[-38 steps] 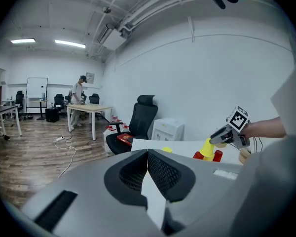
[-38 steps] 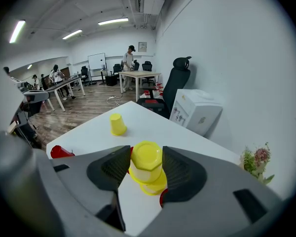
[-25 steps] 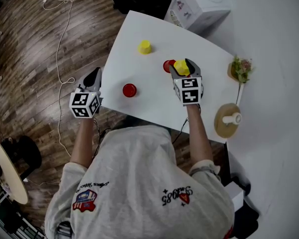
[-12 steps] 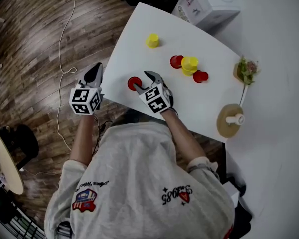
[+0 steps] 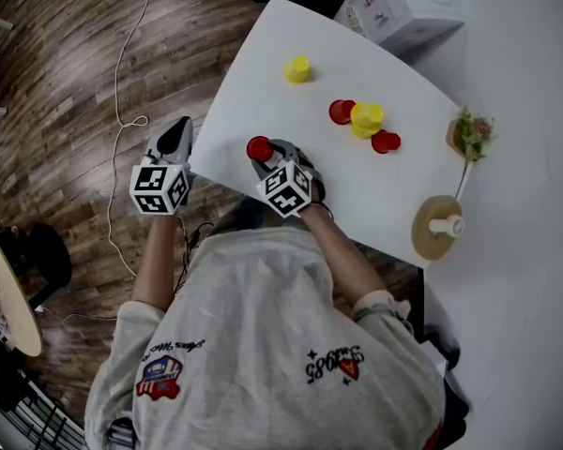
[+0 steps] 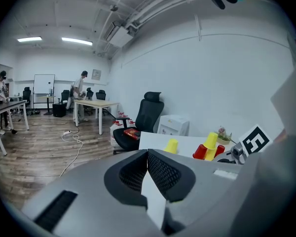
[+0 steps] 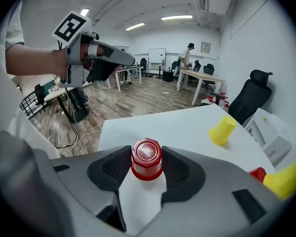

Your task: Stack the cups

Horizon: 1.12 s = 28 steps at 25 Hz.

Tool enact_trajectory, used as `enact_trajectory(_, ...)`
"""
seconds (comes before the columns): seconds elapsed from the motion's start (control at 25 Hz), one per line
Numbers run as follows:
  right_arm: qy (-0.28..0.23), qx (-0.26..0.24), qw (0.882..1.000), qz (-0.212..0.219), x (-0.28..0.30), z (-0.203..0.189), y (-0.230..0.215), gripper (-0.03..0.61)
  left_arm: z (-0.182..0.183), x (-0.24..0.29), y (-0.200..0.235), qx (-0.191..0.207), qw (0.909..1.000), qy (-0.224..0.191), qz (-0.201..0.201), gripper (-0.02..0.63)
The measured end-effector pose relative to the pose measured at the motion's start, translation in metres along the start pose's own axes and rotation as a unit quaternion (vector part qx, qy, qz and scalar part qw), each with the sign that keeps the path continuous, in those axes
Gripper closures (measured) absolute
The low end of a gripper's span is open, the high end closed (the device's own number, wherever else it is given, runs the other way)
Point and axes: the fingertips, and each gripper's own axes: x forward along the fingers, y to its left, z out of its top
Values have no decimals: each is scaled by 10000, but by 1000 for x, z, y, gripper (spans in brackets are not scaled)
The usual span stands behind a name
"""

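An upside-down red cup (image 5: 259, 147) stands near the white table's (image 5: 263, 73) front left edge. My right gripper (image 5: 264, 158) has its jaws closing around this cup (image 7: 147, 158), and both pads touch its sides. Further back, a yellow cup (image 5: 366, 118) stands between two red cups (image 5: 342, 112) (image 5: 386, 142). A lone yellow cup (image 5: 297, 68) (image 7: 221, 130) stands at the far side. My left gripper (image 5: 175, 139) hangs off the table's left edge over the floor, jaws shut on nothing (image 6: 147, 168).
A white box (image 5: 399, 3) sits behind the table. A small plant (image 5: 471, 134) and a round wooden stand (image 5: 436, 225) are at the right. A black office chair (image 7: 249, 100) stands beyond the table's far end. Cables (image 5: 122, 111) lie on the wooden floor.
My right gripper left the yellow cup among the red ones, swung to the front left and came down around the red cup. The left gripper stayed put.
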Motion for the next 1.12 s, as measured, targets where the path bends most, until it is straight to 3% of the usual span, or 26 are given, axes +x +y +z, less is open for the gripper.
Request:
enact_trajectory(0.2, -226, 7, 9995, -227, -23, 7, -13, 385, 8, 8, -10, 68, 9999, -38, -143, 607)
enact_trajectory(0.36, -696, 284, 9950, -659, -68, 23, -53, 385, 16, 20, -28, 169, 9992, -59, -356, 607)
enact_trajectory(0.52, -1164, 357, 9824, -1413, -131, 45, -103, 387, 22, 32, -53, 286, 9977, -58, -617, 607)
enact_trajectory(0.68, -1483, 541, 9615, -2248, -201, 51, -158, 387, 31, 42, -76, 389, 9958, -73, -829, 607)
enact_trajectory(0.92, -1391, 1050, 9285, -3280, -284, 10, -234, 387, 46, 59, -98, 514, 9935, -131, -1006, 607)
enact_trajectory(1.12, -735, 1616, 9278, -3282, -291, -58, -264, 387, 51, 72, -111, 532, 9928, -119, -1065, 607)
